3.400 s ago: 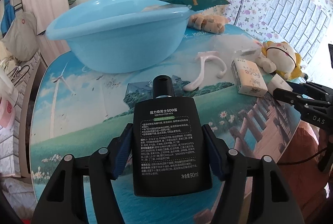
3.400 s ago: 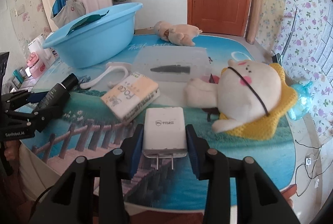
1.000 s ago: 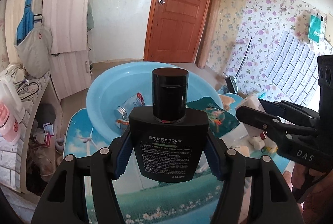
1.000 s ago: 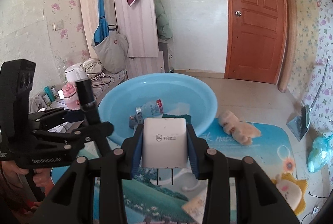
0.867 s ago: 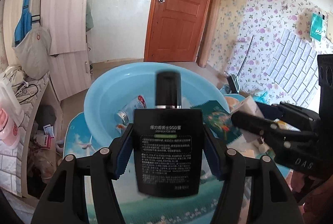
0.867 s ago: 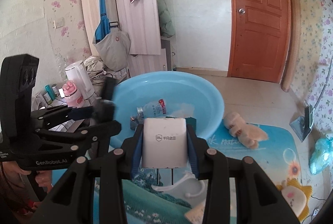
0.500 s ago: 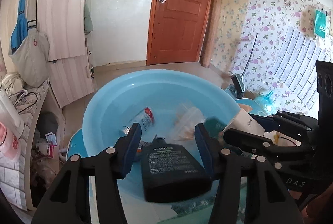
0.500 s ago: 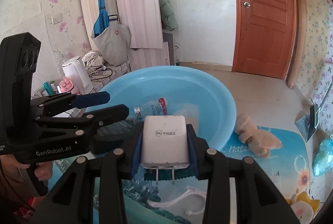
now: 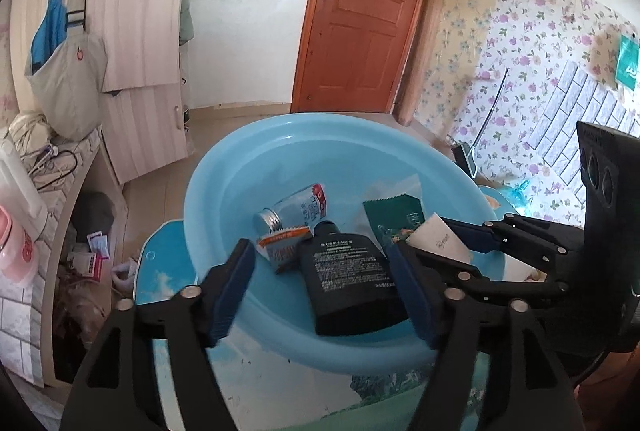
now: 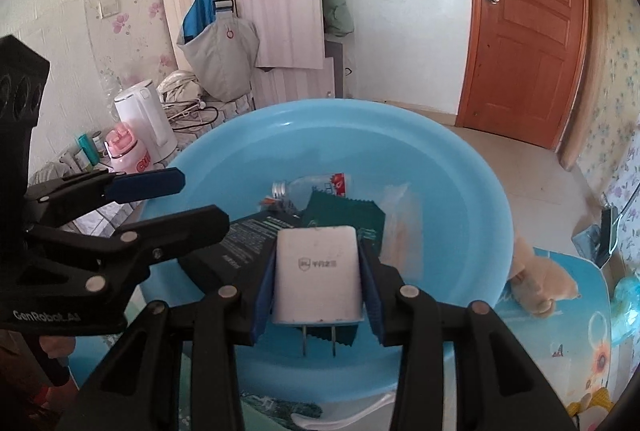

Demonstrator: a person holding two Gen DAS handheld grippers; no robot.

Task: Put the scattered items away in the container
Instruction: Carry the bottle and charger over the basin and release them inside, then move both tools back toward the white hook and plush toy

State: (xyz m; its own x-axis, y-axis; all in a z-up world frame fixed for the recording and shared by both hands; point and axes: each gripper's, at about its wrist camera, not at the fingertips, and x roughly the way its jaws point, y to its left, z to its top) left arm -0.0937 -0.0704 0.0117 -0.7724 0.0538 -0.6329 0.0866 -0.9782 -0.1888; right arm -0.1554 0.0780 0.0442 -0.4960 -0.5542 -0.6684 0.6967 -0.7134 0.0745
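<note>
Scattered items are being gathered into the round light-blue plastic basin point(image 9: 224, 167), which stands on the table with the printed landscape cover point(image 9: 280, 391). In the left wrist view, the flat black lotion bottle with white print point(image 9: 348, 283) lies inside the basin, beside a small clear bottle with a red label point(image 9: 300, 207), a dark green sachet point(image 9: 396, 215) and an orange-white packet point(image 9: 280, 247). The left gripper point(image 9: 320, 291) is seen spread wide, with nothing between its blue pads point(image 9: 232, 287); the bottle rests below them, not gripped.

The step in hand appears to be the dropping of the white wall charger with two metal prongs point(image 10: 318, 281). It is clamped firmly between the pads of the right gripper point(image 10: 318, 283), above the near part of the basin. For the next move, the right jaws would need to be opened so that the charger falls inside, not on the rim. On the table, a beige plush toy point(image 10: 536, 283) lies just beside the basin and is not yet collected.
</note>
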